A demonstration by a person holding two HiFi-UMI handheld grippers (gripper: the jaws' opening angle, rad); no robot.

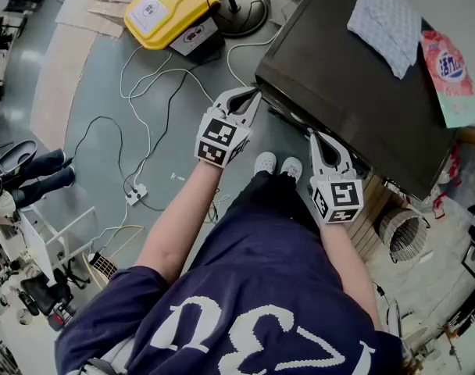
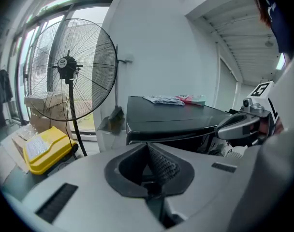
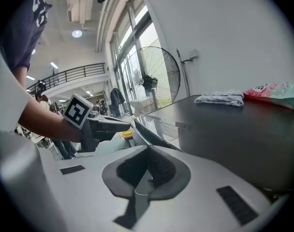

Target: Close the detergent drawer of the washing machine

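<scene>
1. Head view: the left hand-held gripper and the right hand-held gripper both have their jaws pinched together on nothing. Their tips sit just beside the front edge of the black boxy washing machine. The detergent drawer looks to be the pale strip on that edge, between the two grippers. From up here I can't tell how far out it is. A crumpled white cloth and a pink-and-green detergent pouch lie on the lid. Thin white cables snake over the grey floor.
2. Left gripper view: jaws together, nothing between them. It shows the machine from the front, with the right gripper at its right corner. You also get the whole tall black standing fan and a yellow plastic case. The head view only catches the fan's base. I can't pick out the drawer here.
3. Right gripper view: jaws closed and empty too. It's the only view where a dark-edged, see-through slab sticks out from the machine's top front towards the left gripper. My guess is that's the drawer, open.
4. What could go wrong, as I see it: shut tips make narrow pushers, so one could skid off the drawer's front. Pushing on one end only could cock the drawer so it jams. Those cables are also a trip risk if the person steps in.
</scene>
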